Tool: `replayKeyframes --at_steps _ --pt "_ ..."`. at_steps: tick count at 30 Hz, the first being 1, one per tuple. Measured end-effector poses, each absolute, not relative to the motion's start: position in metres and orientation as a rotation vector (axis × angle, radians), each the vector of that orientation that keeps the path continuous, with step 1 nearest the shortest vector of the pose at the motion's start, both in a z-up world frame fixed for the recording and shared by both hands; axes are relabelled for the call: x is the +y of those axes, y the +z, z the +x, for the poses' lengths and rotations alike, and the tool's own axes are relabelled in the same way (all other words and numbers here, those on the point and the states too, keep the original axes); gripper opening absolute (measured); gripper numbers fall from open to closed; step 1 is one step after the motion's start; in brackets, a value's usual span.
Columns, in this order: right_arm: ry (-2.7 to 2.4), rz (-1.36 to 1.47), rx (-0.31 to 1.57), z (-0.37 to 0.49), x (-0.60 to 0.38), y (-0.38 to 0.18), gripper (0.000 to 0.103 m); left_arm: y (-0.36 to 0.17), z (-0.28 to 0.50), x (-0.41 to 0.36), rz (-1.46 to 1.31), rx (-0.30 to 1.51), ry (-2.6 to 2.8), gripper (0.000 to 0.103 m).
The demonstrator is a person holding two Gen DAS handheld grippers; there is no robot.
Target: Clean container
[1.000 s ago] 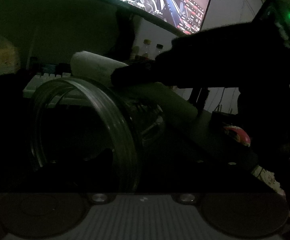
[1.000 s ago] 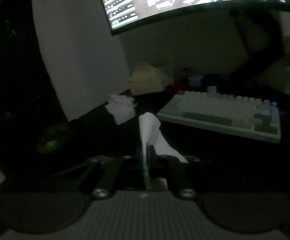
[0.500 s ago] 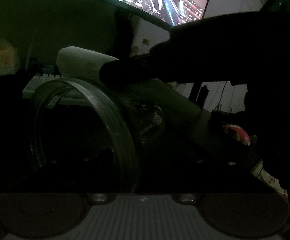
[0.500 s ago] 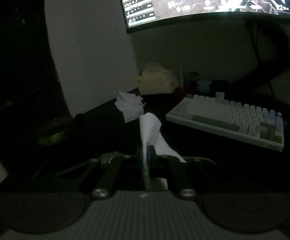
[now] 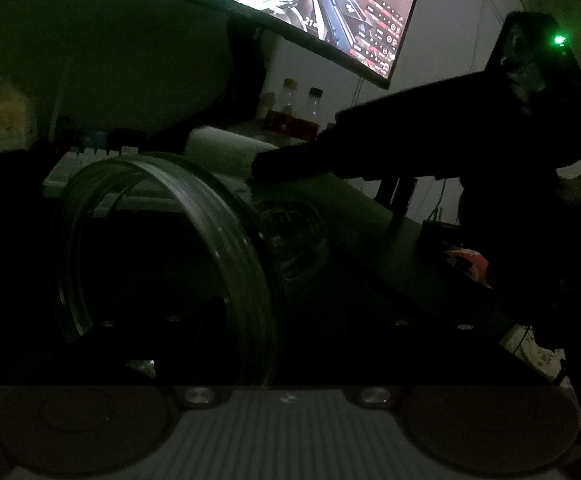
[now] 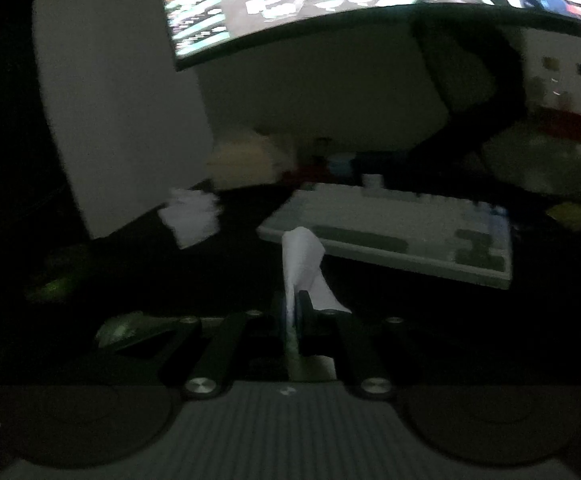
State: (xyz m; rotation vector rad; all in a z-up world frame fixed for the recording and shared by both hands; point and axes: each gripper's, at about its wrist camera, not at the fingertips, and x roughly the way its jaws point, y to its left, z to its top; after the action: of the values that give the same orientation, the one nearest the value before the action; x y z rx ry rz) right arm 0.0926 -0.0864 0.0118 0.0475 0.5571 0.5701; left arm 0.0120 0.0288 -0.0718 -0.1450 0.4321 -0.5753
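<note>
left hand-held gripper (image 5: pixel 162 320): gripping jar (image 5: pixel 162 256), mouth facing 9 o'clock
right hand-held gripper (image 6: pixel 292 312): pinching tissue (image 6: pixel 300 264), keyboard (image 6: pixel 394 232) at 1 o'clock

A clear glass jar (image 5: pixel 162 264) lies tipped sideways, open threaded mouth leftward; a folded white tissue (image 6: pixel 302 268) stands upright, pinched at its base.
</note>
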Motion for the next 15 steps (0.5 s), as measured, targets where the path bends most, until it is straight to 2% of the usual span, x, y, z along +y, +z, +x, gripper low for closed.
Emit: replayKeyframes --at_steps 15 --pt "0.571 0.046 0.56 0.0887 -0.0819 0.0133 0.007 -0.0741 0.0085 0.0274 -0.137 0.427 -0.574 0.065"
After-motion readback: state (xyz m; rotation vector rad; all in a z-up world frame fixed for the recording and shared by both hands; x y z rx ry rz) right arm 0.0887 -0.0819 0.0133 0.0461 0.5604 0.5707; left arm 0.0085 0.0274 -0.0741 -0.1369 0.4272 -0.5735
